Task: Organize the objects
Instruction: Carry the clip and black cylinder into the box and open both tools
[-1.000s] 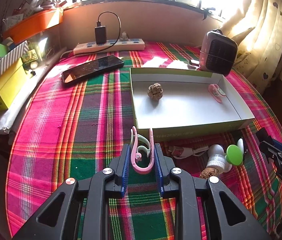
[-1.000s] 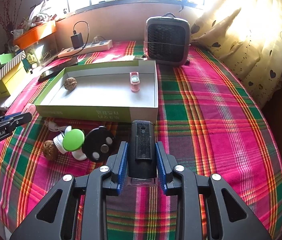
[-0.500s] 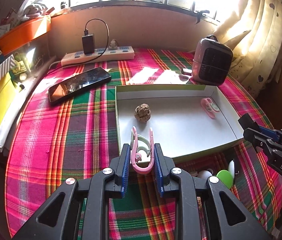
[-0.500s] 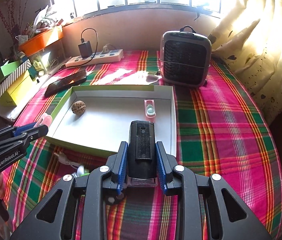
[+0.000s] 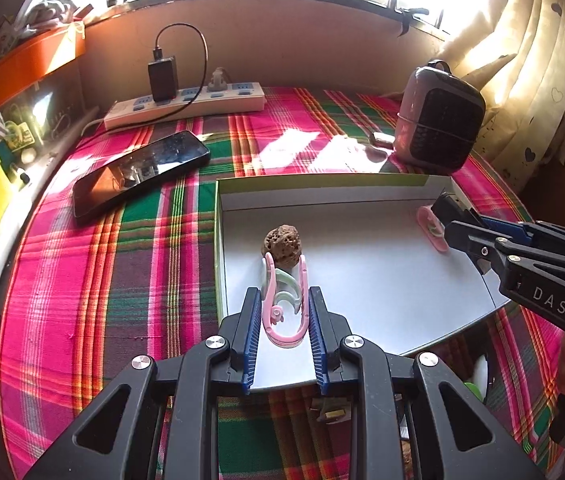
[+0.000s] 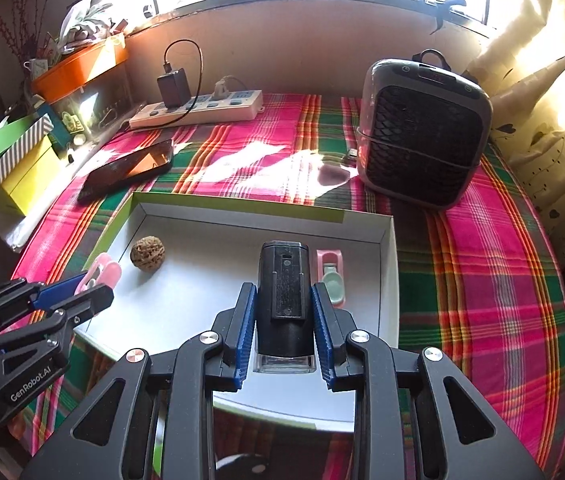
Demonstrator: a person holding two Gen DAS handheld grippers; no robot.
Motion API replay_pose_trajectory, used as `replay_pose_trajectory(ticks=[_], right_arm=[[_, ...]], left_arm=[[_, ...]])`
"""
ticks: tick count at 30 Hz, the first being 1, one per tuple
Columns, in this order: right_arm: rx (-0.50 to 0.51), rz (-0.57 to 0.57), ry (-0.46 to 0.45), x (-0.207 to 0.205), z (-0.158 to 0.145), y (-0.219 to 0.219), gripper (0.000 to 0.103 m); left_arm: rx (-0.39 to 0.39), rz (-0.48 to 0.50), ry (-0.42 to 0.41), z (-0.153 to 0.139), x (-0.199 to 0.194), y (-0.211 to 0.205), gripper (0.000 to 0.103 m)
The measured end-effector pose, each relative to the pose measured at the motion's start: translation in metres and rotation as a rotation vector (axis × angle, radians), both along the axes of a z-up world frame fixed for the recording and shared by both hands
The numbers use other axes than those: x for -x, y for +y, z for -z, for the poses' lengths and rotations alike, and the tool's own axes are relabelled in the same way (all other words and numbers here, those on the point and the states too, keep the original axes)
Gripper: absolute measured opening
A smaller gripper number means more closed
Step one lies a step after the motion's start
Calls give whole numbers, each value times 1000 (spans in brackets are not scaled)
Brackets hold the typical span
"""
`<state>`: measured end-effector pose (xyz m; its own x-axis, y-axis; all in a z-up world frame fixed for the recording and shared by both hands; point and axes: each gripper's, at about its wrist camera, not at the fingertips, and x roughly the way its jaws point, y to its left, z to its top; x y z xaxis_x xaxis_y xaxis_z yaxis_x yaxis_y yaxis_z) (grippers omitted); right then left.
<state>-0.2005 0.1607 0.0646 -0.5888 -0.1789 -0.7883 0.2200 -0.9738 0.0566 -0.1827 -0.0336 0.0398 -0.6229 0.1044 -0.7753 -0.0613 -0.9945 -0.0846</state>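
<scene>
My left gripper [image 5: 285, 300] is shut on a pink clip [image 5: 282, 316] with pale green inner arms, held over the front left of the shallow white box [image 5: 370, 264]. A brown walnut [image 5: 282, 246] lies in the box just beyond the clip. My right gripper [image 6: 285, 298] is shut on a black oblong device [image 6: 283, 300] with a clear end, held over the box's front right [image 6: 186, 300]. A pink and green nail clipper [image 6: 332, 276] lies in the box beside that device. Each gripper shows in the other's view: the right gripper [image 5: 454, 220] and the left gripper [image 6: 96, 288].
On the plaid cloth [image 5: 122, 264] lie a black phone [image 5: 142, 170] and a white power strip [image 5: 186, 106] with a charger; a small grey heater [image 6: 422, 136] stands back right. Yellow and striped boxes [image 6: 14, 168] sit at the left edge. Small objects lie hidden beneath my grippers.
Both grippers have moved forward from the cloth in front of the box to over its inside, still holding the clip and the black device. The loose objects in front have dropped beneath them.
</scene>
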Motion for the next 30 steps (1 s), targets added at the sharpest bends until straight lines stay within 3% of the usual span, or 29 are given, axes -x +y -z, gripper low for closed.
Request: replay_pose_trajectory(ticks=[13, 30], right_arm=[[-11, -9, -49, 34, 19, -6, 29], [-38, -17, -66, 41, 27, -10, 29]], left_arm=[[39, 2, -22, 15, 19, 6, 21], [54, 6, -34, 21, 25, 11, 21]])
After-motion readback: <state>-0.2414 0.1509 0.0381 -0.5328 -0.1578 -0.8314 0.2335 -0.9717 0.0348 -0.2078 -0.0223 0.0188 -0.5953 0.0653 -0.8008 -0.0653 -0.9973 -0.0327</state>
